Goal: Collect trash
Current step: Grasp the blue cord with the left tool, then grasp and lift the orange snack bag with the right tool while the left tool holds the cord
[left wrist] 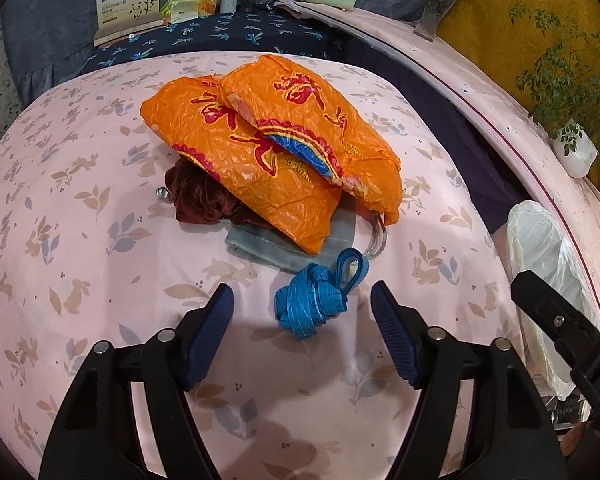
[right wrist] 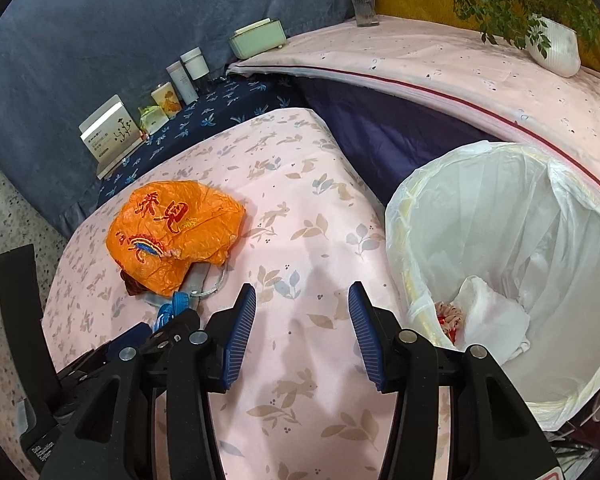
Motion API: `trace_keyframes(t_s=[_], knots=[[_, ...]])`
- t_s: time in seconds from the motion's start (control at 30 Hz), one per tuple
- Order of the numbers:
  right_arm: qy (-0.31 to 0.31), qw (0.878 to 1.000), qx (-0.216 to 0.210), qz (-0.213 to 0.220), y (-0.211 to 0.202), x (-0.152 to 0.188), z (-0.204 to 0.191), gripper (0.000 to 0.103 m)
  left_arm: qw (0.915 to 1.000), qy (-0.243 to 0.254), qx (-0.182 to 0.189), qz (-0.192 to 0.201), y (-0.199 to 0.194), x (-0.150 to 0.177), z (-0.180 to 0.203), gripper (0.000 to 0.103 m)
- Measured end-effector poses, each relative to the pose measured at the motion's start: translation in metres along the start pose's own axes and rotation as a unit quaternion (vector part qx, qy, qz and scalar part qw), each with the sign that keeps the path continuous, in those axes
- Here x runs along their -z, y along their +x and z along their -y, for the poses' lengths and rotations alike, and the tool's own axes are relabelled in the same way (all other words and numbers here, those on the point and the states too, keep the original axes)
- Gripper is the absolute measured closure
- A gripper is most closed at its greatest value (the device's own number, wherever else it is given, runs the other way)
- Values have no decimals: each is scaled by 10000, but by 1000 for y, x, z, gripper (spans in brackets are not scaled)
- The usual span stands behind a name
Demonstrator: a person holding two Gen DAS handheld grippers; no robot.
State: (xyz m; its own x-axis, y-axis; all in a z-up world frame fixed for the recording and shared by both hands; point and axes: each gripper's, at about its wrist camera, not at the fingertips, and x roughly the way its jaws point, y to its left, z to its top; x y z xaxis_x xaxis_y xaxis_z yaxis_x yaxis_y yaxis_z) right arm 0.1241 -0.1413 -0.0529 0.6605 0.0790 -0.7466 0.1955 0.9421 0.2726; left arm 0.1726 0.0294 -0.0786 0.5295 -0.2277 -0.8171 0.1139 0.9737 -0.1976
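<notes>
Bin (right wrist: 500, 216): some wrappers already inside, right of your right gripper (right wrist: 302, 308).
Left: orange bags (left wrist: 276, 152), blue tape (left wrist: 316, 296) ahead of left gripper (left wrist: 302, 308).
Fingers: both pairs spread, empty.

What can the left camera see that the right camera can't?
Only the left wrist view shows the whole blue tape bundle lying between the open left gripper, and the dark red cloth clearly. Only the right wrist view looks inside the lined bin, where a white wad lies. Both show the orange bags on the pink bedspread.
</notes>
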Motion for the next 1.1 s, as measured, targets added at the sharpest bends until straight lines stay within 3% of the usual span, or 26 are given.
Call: trace_keyframes(t_s=[0.13, 0.17, 0.2, 0.63, 1.1], knots=[[-24, 10000, -3, -45, 5, 1, -4, 55, 9999, 116, 103, -35, 0, -1, 1, 55], [-40, 10000, -3, -51, 6, 2, -6, 55, 9998, 125, 158, -62, 0, -1, 1, 67], [-52, 10000, -2, -55, 7, 2, -8, 55, 9997, 123, 211, -97, 0, -1, 0, 71], [-366, 9992, -172, 54, 1, -5, -45, 55, 9991, -182, 345, 134, -36, -1, -29, 74], [-1073, 9934, -413, 2, 34, -18, -114, 53, 9974, -585, 23, 420, -50, -33, -87, 74]])
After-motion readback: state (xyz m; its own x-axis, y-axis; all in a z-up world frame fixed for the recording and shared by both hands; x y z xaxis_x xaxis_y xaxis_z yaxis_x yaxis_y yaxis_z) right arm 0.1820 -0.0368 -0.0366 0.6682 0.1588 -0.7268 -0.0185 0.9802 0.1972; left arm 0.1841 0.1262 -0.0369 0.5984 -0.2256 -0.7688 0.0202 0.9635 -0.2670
